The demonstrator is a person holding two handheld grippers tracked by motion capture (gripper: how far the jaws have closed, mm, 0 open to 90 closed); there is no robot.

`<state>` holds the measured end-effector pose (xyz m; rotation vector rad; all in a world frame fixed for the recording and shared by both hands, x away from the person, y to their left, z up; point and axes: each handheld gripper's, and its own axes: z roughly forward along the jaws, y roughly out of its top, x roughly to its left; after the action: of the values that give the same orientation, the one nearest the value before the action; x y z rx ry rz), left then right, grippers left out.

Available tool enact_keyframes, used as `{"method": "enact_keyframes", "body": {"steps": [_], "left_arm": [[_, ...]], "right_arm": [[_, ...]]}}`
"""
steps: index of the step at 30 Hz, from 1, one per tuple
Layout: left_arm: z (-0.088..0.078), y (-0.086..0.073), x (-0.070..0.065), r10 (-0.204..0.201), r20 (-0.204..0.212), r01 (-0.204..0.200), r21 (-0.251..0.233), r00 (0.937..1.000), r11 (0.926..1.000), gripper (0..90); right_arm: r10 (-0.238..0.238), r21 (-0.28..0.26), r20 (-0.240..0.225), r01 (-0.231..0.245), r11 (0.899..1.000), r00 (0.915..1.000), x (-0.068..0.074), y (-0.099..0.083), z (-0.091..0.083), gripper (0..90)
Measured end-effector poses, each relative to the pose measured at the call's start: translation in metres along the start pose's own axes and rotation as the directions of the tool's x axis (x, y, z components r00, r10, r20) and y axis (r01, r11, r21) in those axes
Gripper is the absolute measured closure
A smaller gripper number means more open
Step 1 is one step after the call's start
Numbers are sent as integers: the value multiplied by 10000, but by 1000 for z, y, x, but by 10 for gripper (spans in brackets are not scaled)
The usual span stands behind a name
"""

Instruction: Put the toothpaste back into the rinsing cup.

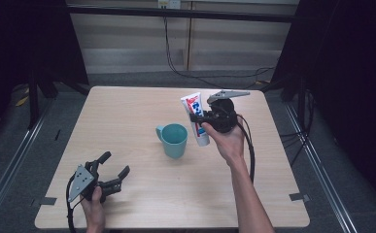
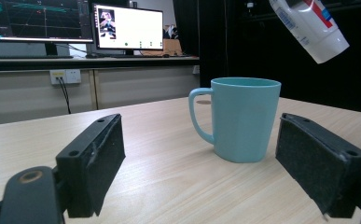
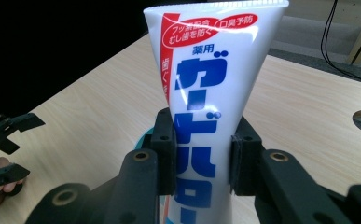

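Right claw point(image 1: 201, 119) is clamped on the toothpaste tube point(image 1: 196, 118), its two pads pressing the tube's lower body from either side, as the right gripper view confirms point(image 3: 201, 154). In the high view the tube is carried clear of the tabletop point(image 1: 127, 121), roughly upright with a slight tilt: crimped flat end uppermost, cap end lowest.

The governing relation is tube to cup point(image 1: 174, 140). The teal cup stands upright on the tabletop, mouth open upward, handle toward the left side of the high view. The tube's cap end hangs just beside the cup's rim on its right, apart from it and not yet over the opening; the left gripper view places the cap end point(image 2: 325, 44) above and to the right of the cup point(image 2: 243, 119). Judged from this, lowering the tube into the cup calls for a short shift toward the cup's mouth before descent, long axis kept near vertical.

Left claw point(image 1: 112, 167) rests near the front left of the tabletop, jaws spread wide and empty, well apart from the cup. The right hand is the nearer.
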<state>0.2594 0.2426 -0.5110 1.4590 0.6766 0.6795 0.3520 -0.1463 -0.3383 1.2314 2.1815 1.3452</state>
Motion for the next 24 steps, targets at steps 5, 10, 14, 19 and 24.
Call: {"method": "enact_keyframes", "body": {"steps": [5,10,14,19,24], "left_arm": [[0,0,0,-5,0,5,6,10000,10000,155],[0,0,0,42,-14,-42,52,10000,10000,155],[0,0,0,37,-12,-36,41,10000,10000,155],[0,0,0,-55,-19,55,19,10000,10000,155],[1,0,-1,-156,-3,156,-11,9999,9999,155]], "right_arm": [[20,-246,-149,-24,9997,9999,-1,1,4,687],[46,-135,-255,-49,9999,9997,2,3,9,686],[-82,-486,-335,66,9988,9994,4,4,16,686],[46,-454,-403,-64,9990,9992,5,4,25,685],[-45,-834,-574,-3,9965,9983,7,5,29,685]]}}
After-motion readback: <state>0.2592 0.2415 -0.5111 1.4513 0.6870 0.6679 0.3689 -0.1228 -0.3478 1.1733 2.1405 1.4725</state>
